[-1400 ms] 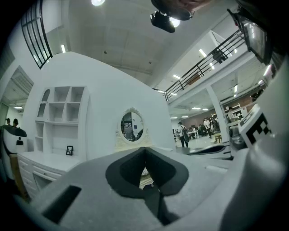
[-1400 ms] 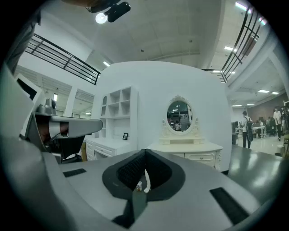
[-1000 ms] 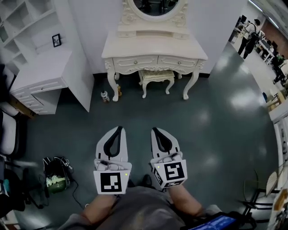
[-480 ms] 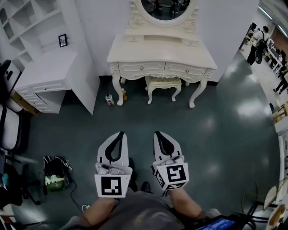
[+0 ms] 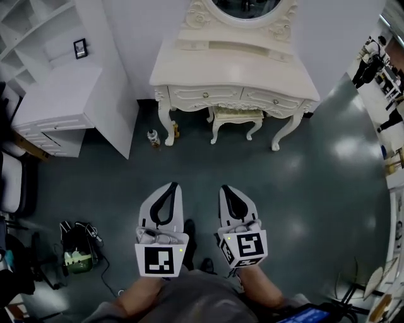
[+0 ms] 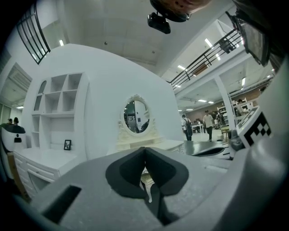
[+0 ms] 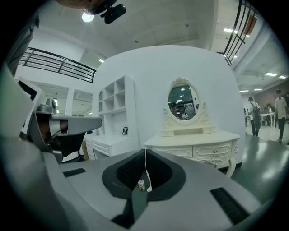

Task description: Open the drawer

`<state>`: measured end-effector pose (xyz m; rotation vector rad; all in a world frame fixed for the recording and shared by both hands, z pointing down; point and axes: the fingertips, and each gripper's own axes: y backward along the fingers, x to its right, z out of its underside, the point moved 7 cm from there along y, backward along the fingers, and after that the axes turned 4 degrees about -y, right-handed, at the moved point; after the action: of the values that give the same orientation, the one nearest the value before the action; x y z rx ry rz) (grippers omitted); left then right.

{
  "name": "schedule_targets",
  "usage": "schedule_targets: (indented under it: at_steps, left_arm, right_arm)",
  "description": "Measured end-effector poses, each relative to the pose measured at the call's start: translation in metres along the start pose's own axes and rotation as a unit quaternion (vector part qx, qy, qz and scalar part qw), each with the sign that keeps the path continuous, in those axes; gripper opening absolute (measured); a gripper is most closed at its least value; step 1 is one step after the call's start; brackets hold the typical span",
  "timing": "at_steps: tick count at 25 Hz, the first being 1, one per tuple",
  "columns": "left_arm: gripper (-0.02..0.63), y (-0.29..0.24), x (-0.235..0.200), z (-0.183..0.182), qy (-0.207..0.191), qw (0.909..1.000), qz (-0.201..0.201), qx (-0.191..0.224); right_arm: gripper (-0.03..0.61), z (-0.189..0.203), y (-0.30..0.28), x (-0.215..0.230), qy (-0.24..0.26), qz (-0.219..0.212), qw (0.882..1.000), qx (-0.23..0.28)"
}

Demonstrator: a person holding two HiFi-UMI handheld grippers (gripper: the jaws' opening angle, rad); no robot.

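Left gripper [image 5: 172, 185] and right gripper [image 5: 225, 188], both clenched on nothing, hover over a glossy dark-green floor [image 5: 303, 189]. Well ahead, against a white wall [image 5: 129, 38], stands a cream desk [image 5: 233, 66] with an oval mirror [image 5: 249, 6]. Its two drawers [image 5: 203, 95] sit closed under the top, a stool [image 5: 235, 115] tucked beneath.

Stool [image 5: 235, 116] under dressing table [image 5: 233, 66], shelf unit [image 5: 60, 94] left

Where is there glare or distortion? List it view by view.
Head view: light patches glare on the glossy floor, corners vignetted. Left gripper view: fisheye bows the white wall. Right gripper view: ceiling lamp flares; dressing table is sharp.
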<state>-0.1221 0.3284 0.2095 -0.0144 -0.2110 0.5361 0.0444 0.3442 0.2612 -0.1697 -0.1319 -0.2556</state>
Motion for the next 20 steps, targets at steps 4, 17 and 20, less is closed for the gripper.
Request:
schedule_targets:
  at_steps: [4,17,20]
  left_arm:
    - [0.015,-0.035,-0.028,0.002,0.002,1.0,0.003,0.003]
    - [0.015,-0.12,-0.097,-0.019,0.004,0.9989,0.016,0.045]
    - [0.015,-0.132,-0.097,-0.025,0.008,0.9983,0.023,0.052]
  right_arm:
    - [0.015,-0.006,-0.042,0.006,-0.004,0.008,1.0,-0.005]
    - [0.014,-0.06,-0.129,0.02,0.015,0.041,0.999,0.027]
    - [0.015,-0.069,-0.132,0.029,0.019,0.052,0.998,0.032]
